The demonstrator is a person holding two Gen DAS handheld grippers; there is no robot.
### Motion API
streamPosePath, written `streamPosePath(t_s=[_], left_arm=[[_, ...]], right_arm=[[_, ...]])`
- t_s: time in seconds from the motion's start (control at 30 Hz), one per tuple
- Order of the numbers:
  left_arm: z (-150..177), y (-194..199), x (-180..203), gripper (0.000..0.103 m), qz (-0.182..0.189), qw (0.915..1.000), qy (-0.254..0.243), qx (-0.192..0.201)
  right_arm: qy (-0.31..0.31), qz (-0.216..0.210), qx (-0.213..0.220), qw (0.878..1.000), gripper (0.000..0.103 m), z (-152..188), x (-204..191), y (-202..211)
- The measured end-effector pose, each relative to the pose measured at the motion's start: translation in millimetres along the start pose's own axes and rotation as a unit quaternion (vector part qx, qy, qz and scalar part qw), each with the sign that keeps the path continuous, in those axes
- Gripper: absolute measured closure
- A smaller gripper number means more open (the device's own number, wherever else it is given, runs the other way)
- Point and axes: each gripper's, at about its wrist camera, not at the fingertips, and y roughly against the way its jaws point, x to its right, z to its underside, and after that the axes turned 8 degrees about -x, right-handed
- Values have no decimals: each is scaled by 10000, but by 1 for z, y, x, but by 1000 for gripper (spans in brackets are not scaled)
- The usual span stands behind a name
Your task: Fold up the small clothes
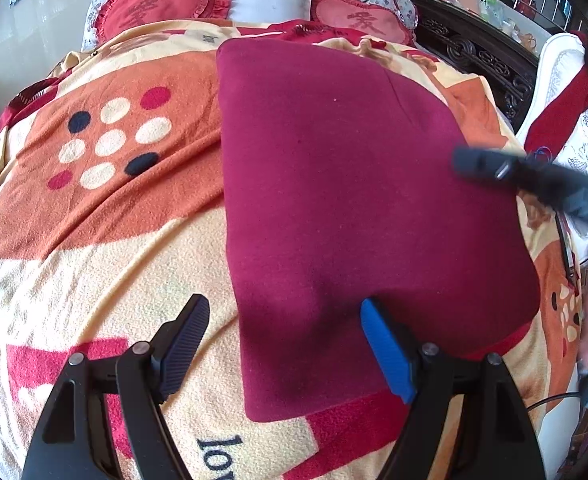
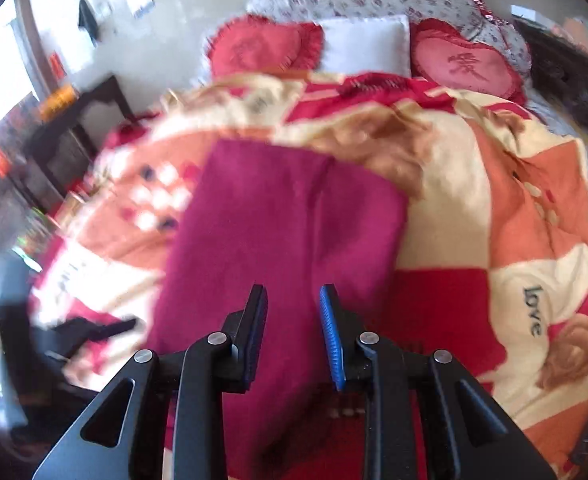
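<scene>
Maroon cloth (image 1: 358,208) lies flat on bed blanket (image 1: 106,216), long axis running away; left gripper (image 1: 282,344) straddles its near-left edge, right gripper (image 2: 292,336) over its near end, both with jaws apart.

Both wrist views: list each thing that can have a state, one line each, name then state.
maroon garment: lying flat on the blanket, folded into a rough rectangle, held by neither tool.
left tool: open, empty, over the garment's near edge.
right tool: open, empty, above the garment.
blanket: spread over the bed.
</scene>
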Motion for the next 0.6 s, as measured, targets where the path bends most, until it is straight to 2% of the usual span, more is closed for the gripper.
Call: streamPosePath(t_s=[0.07, 0.13, 0.3, 0.4, 0.5, 0.57, 0.6], left_arm=[[0, -1, 1, 21, 9, 10000, -1, -9], [1, 0, 3, 21, -20, 10000, -6, 4], [0, 1, 2, 21, -6, 10000, 15, -3], [0, 0, 2, 21, -20, 10000, 25, 0], [0, 0, 1, 21, 13, 10000, 46, -8], [0, 3, -1, 21, 96, 9999, 95, -8], [-1, 6, -5, 21, 260, 9995, 166, 24]], right_arm=[[-84, 353, -217, 9991, 94, 6, 6, -20], [-294, 187, -255, 9991, 90, 12, 18, -34], [-478, -64, -291, 9984, 90, 12, 26, -25], [-606, -234, -101, 9978, 90, 12, 24, -7], [-594, -221, 163, 9979, 90, 12, 19, 10], [-603, -181, 273, 9976, 90, 11, 16, 16], [-628, -195, 281, 9974, 90, 10, 16, 16]])
